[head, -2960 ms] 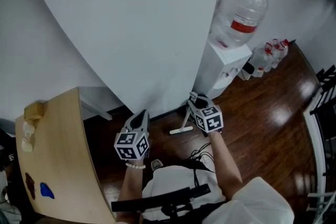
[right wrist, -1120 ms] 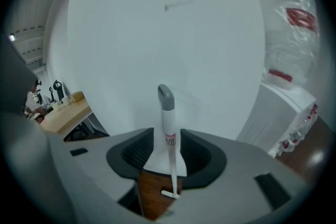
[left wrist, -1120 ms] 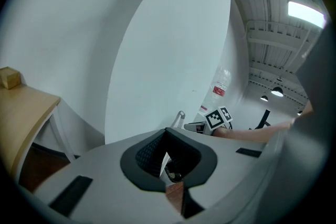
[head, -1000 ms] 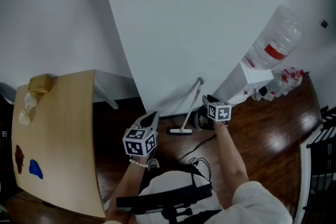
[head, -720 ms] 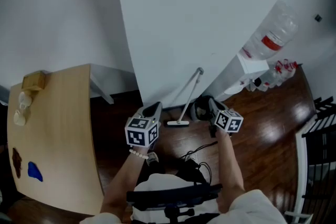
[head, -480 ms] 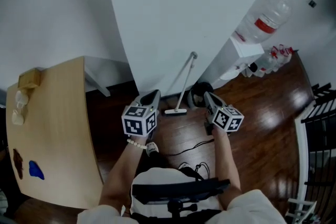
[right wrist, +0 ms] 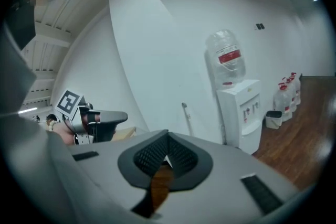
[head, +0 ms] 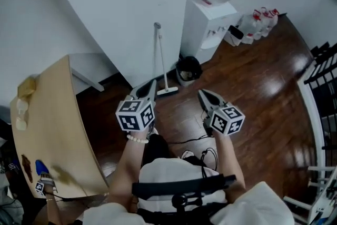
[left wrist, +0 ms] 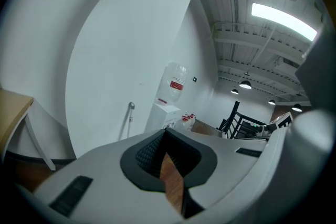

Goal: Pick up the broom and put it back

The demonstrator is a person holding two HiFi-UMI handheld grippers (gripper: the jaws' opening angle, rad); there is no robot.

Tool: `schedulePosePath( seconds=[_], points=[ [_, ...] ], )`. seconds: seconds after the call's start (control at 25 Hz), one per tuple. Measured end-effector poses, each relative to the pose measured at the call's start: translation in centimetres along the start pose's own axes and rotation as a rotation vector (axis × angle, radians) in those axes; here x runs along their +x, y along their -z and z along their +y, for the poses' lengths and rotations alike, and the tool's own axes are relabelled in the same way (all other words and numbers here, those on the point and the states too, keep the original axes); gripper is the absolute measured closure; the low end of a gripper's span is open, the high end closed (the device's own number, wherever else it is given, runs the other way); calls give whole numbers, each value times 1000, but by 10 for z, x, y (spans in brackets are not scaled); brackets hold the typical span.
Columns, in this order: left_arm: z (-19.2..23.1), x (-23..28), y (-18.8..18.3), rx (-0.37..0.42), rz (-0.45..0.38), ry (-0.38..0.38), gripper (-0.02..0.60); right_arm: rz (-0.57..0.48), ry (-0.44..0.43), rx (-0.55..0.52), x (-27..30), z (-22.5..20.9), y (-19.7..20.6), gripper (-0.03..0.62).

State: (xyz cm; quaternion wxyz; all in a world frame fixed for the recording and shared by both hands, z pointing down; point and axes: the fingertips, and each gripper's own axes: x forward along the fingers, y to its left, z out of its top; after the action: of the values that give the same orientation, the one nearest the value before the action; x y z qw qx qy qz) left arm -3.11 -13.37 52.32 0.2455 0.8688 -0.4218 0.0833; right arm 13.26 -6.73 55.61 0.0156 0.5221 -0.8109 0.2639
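Broom point(head: 161, 60): leaning near-upright against the wall point(head: 116, 8), long axis running floor to wall, head sitting at the wall's foot beside the black bin point(head: 188, 68), lying just ahead of the left gripper point(head: 149, 87), seemingly nearer it than the right gripper point(head: 203, 94); both are hovering closed and empty.

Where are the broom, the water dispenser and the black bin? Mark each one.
broom point(head: 160, 58), head view, middle of its handle.
water dispenser point(head: 202, 26), head view, front of its white body.
black bin point(head: 188, 68), head view, its dark top.
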Motion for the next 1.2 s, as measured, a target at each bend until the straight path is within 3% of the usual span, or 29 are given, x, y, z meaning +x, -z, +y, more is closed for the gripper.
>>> schedulePosePath(
  seconds=[0.24,0.56,0.84,1.2],
  points=[
    [-79,-57,49,25,4,-27,588,-68,-24,82,-88,-8,20,589],
    [-116,-111,87,28,28,-33,588,-77,-50,97,-133,22,43,589],
    [-113,-138,78,53,15,21,588,-125,-34,120,-147,57,40,589],
    [-73,-175,75,26,-1,74,588,-71,28,22,-133,133,69,589]
  ],
)
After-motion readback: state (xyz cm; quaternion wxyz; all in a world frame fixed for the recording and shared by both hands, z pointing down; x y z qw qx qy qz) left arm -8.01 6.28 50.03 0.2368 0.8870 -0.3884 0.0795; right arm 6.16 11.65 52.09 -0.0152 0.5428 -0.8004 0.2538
